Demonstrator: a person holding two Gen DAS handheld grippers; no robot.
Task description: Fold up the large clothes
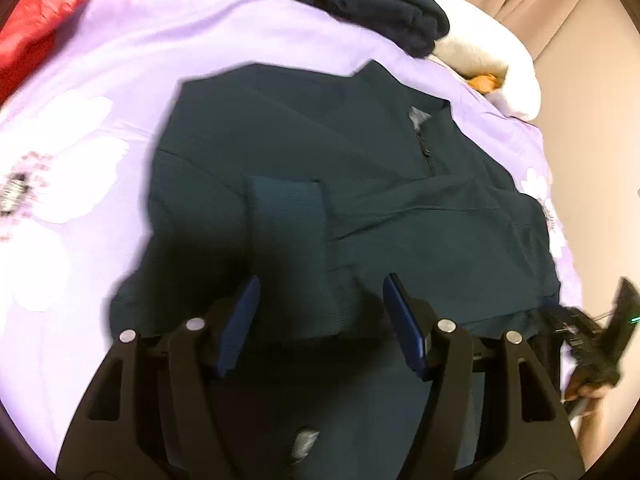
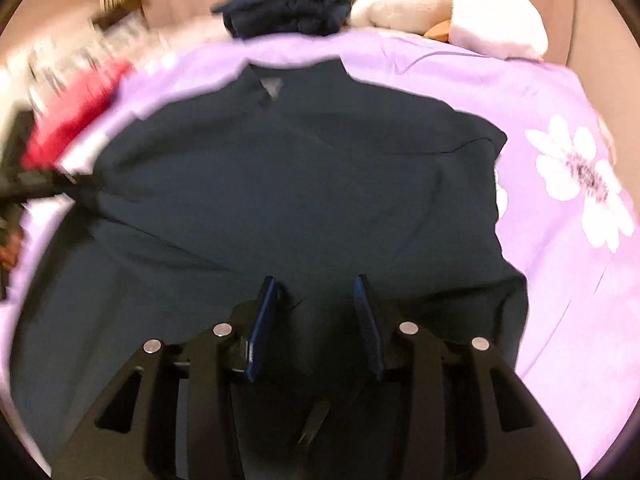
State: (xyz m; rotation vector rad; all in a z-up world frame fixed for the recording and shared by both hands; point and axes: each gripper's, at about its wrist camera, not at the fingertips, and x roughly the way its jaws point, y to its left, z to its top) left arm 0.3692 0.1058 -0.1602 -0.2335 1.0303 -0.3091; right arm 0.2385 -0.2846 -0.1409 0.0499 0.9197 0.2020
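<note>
Lying spread over the purple floral bedspread (image 1: 100,92), the dark green jacket (image 1: 320,160) fills the centre of both views, its collar and zipper toward the upper middle of the frame. One ribbed sleeve cuff (image 1: 288,208) is folded in across the body, just above the left gripper (image 1: 320,284), whose blue-padded fingers stand wide apart over the fabric with nothing between them. In the right wrist view the right gripper (image 2: 316,284) sits at the lower centre, fingers also parted; the pads seem to press into the cloth, though blur makes contact hard to judge. A folded navy garment (image 1: 360,4) rests at the top of the frame beside a cream pillow (image 1: 480,40) (both at the bedspread's far edge). A red item (image 1: 40,20) lies at the upper left.
</note>
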